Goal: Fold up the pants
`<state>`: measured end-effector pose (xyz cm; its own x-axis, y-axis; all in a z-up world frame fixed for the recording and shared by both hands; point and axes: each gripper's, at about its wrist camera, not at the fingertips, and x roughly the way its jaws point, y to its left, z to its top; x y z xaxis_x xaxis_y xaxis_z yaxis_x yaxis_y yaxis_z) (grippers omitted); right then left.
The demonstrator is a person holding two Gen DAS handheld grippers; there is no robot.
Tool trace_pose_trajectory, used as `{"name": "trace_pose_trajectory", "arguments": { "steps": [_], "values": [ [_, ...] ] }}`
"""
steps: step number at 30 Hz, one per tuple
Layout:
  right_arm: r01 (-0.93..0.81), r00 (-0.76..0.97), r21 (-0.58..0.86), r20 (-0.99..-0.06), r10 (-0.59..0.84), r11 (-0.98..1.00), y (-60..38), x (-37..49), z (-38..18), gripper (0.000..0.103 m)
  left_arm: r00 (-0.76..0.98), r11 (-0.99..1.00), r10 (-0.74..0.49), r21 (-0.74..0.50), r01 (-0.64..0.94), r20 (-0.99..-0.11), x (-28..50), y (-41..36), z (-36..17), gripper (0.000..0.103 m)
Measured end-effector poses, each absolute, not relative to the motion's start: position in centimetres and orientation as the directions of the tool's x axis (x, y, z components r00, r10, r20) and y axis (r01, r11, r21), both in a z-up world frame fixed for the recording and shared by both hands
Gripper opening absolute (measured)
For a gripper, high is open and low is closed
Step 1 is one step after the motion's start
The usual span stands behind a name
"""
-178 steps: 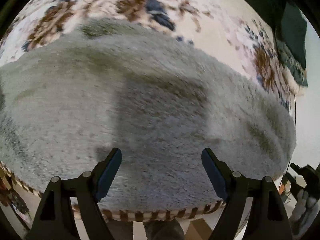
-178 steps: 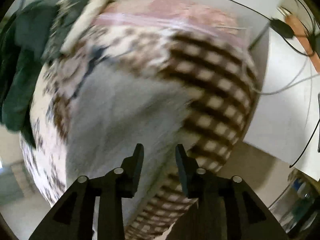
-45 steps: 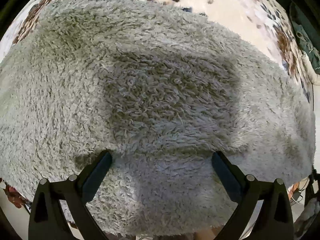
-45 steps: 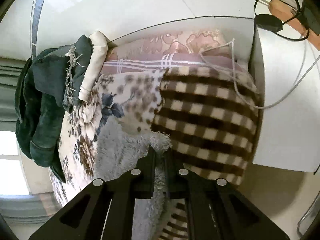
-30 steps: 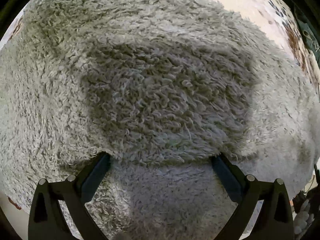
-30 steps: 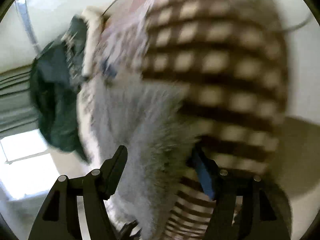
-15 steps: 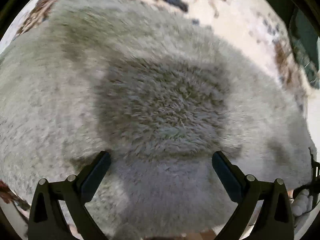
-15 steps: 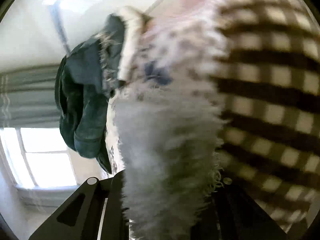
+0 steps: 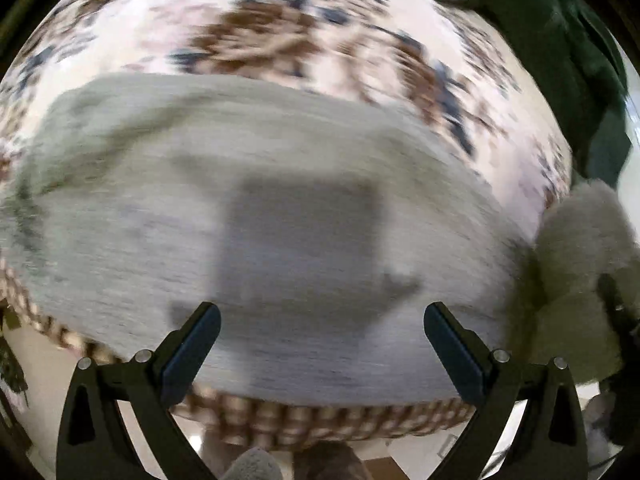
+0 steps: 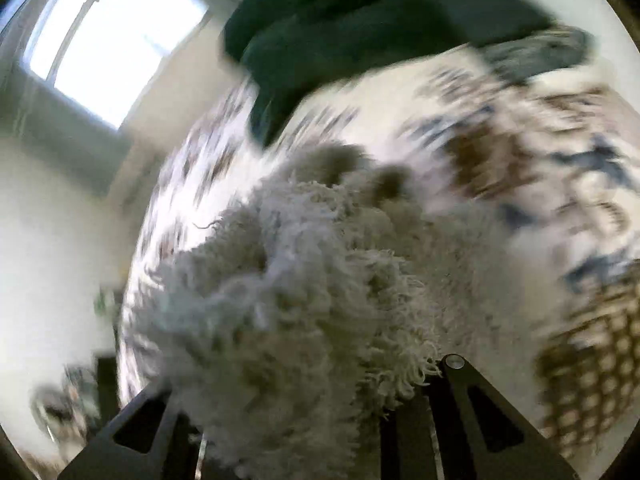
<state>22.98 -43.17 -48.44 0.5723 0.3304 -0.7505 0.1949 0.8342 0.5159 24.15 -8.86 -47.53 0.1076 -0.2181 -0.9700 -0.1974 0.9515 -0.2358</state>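
Meanwhile fluffy grey pants [image 10: 288, 288] bunch between the clenched right hand-held gripper [image 10: 304, 408], grasping them, its jaws having just closed.

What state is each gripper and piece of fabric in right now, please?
Left gripper: open, empty, above the pants.
Right gripper: shut on a bunched fold of pants.
Fluffy grey pants: mostly flat on the floral blanket, one end lifted.
Dark green garment: heaped aside.

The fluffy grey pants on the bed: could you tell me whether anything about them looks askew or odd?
Yes. One end of the fluffy grey pants is bunched in the shut right tool, lifted off the floral bedcover. The rest lies flat under the open left tool.
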Motion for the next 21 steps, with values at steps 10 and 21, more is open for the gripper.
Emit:
{"name": "trace_pose_trajectory", "arguments": {
  "steps": [10, 21],
  "values": [
    [-0.093, 0.161, 0.42, -0.889, 0.429, 0.903, -24.5, 23.2, -56.8, 0.076, 0.179, 0.932, -0.172, -0.219, -0.29, -0.969, 24.8, 0.8, -46.2, 0.103],
    [0.36, 0.184, 0.357, -0.933, 0.31, 0.862, -40.9, 19.9, -53.9, 0.09, 0.171, 0.934, -0.344, -0.356, -0.042, -0.923, 28.1, -9.4, -44.5, 0.103]
  ]
}}
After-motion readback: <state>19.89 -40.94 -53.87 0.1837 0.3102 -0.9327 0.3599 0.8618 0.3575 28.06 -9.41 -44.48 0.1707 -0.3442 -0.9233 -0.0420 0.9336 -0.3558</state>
